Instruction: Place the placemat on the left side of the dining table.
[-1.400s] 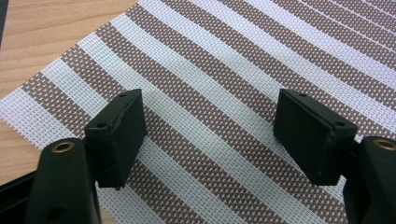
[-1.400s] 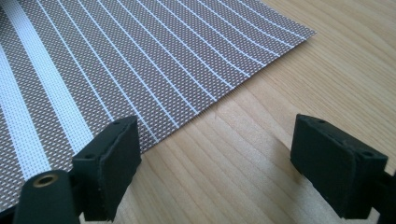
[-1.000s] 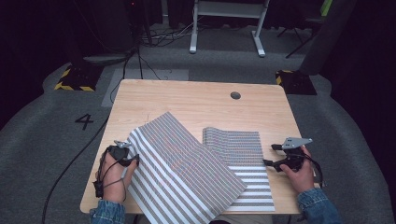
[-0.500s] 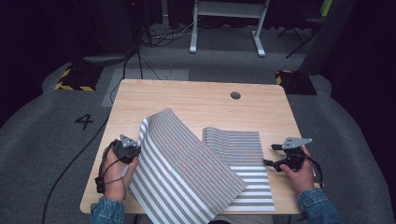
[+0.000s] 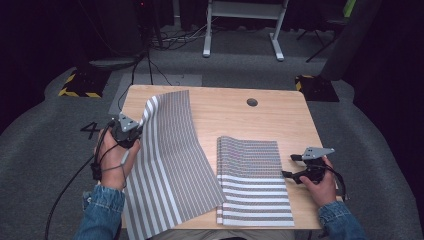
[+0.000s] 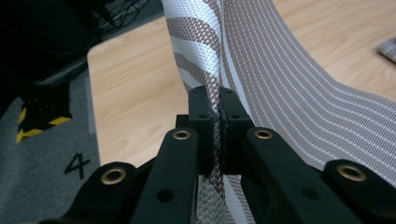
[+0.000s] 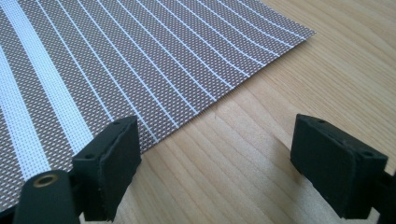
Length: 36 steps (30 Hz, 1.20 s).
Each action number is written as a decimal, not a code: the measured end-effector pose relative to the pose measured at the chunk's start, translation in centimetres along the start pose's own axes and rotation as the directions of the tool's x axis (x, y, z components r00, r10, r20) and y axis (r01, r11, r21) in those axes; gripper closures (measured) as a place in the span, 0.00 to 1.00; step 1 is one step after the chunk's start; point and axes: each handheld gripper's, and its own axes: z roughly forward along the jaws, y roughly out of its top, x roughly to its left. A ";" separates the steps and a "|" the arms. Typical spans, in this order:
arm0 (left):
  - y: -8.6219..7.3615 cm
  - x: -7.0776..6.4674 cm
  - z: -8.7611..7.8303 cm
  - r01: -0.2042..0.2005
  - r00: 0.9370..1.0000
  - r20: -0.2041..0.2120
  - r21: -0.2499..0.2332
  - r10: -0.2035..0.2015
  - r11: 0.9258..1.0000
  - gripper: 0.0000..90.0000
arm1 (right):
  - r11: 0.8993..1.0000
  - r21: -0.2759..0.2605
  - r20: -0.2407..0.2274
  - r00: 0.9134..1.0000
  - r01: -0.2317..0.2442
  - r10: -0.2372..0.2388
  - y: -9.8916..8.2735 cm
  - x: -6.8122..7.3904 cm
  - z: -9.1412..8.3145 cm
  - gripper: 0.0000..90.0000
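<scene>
Two brown-and-white striped woven mats are on the wooden table (image 5: 280,120). The left striped mat (image 5: 170,160) runs from the table's far left down over its front edge; its left side is lifted. My left gripper (image 5: 134,134) is shut on that mat's left edge, and in the left gripper view (image 6: 215,119) the weave (image 6: 261,70) is pinched between the jaws. The right striped mat (image 5: 252,180) lies flat near the front. My right gripper (image 5: 294,166) stands open just right of it, the mat's edge (image 7: 154,70) ahead of its spread jaws (image 7: 217,158).
A round cable hole (image 5: 252,102) sits in the table's far right part. Grey carpet surrounds the table, with a "4" marker (image 5: 90,129) at the left, yellow-black floor blocks (image 5: 80,82) and a white frame (image 5: 245,25) behind. Bare wood lies at the back right.
My left gripper has carried the left mat's edge away from me toward the table's far left, and the mat has swung from a diagonal lie to a longer, upright stretch. The right gripper held still.
</scene>
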 end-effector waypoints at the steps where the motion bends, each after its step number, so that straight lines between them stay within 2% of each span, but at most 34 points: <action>1: 0.3 0.3 0.2 -0.003 1.000 0.002 0.006 0.003 1.000 0.96 | 1.000 0.000 0.000 1.000 -0.001 0.001 0.0 0.0 0.0 0.18; 6: 1.7 1.5 1.1 -0.008 1.000 -0.004 0.003 0.008 1.000 0.96 | 1.000 0.003 0.004 1.000 -0.010 0.010 0.0 0.0 0.0 0.18; 10: 2.6 2.4 2.3 0.003 1.000 0.014 -0.030 -0.003 1.000 0.95 | 1.000 0.001 0.008 1.000 -0.008 0.008 0.0 0.0 0.0 0.18; 11: 2.8 2.6 2.8 0.008 1.000 0.022 -0.055 -0.007 0.998 0.93 | 1.000 0.001 0.009 1.000 -0.009 0.009 0.0 0.0 0.0 0.18; 12: 2.9 2.7 3.1 0.009 1.000 0.029 -0.082 -0.007 0.997 0.87 | 1.000 0.000 0.011 1.000 -0.008 0.008 0.0 0.0 0.0 0.18; 13: 3.0 2.7 3.5 0.000 1.000 0.031 -0.130 0.004 0.992 0.80 | 1.000 0.000 0.011 1.000 -0.009 0.009 0.0 0.0 0.0 0.18; 14: 3.0 2.6 3.8 -0.011 0.999 0.040 -0.178 0.018 0.984 0.69 | 1.000 0.000 0.011 1.000 -0.009 0.009 0.0 0.0 0.0 0.18; 15: 3.0 2.5 3.9 -0.015 0.999 0.042 -0.214 0.025 0.977 0.56 | 1.000 0.000 0.011 1.000 -0.009 0.009 0.0 0.0 0.0 0.18; 16: 2.9 2.2 3.8 -0.012 0.999 0.038 -0.233 0.021 0.972 0.50 | 1.000 0.000 0.011 1.000 -0.009 0.009 0.0 0.0 0.0 0.18; 17: 2.8 2.0 3.7 -0.014 0.999 0.035 -0.239 0.023 0.971 0.47 | 1.000 0.000 0.011 1.000 -0.009 0.009 0.0 0.0 0.0 0.18; 19: 2.4 1.1 3.2 -0.014 0.998 0.050 -0.245 0.028 0.969 0.46 | 1.000 0.000 0.011 1.000 -0.009 0.009 0.0 0.0 0.0 0.18; 20: 2.2 0.6 2.9 -0.011 0.997 0.072 -0.245 0.030 0.969 0.46 | 1.000 0.000 0.011 1.000 -0.009 0.009 0.0 0.0 0.0 0.18; 21: 1.9 0.2 2.6 -0.014 0.997 0.073 -0.239 0.032 0.971 0.46 | 1.000 0.000 0.011 1.000 -0.010 0.010 0.0 0.0 0.0 0.18; 25: 0.3 -1.9 1.3 0.008 0.992 0.123 -0.189 0.016 0.982 0.44 | 1.000 0.000 0.011 1.000 -0.009 0.009 0.0 0.0 0.0 0.18; 27: -0.7 -3.1 0.9 0.035 0.987 0.162 -0.152 -0.010 0.988 0.43 | 1.000 0.000 0.011 1.000 -0.009 0.009 0.0 0.0 0.0 0.18; 30: -2.1 -4.9 0.6 0.036 0.979 0.205 -0.098 -0.016 0.995 0.42 | 1.000 0.000 0.011 1.000 -0.009 0.009 0.0 0.0 0.0 0.18; 32: -3.0 -6.5 0.4 0.025 0.969 0.248 -0.065 -0.008 0.998 0.41 | 1.000 0.000 0.011 1.000 -0.009 0.009 0.0 0.0 0.0 0.18; 35: -4.0 -8.9 0.5 0.006 0.950 0.311 -0.036 0.005 0.999 0.41 | 1.000 0.000 0.011 1.000 -0.009 0.009 0.0 0.0 0.0 0.18; 36: -4.4 -9.8 0.6 -0.001 0.941 0.339 -0.025 0.009 1.000 0.41 | 1.000 0.000 0.011 1.000 -0.009 0.009 0.0 0.0 0.0 0.18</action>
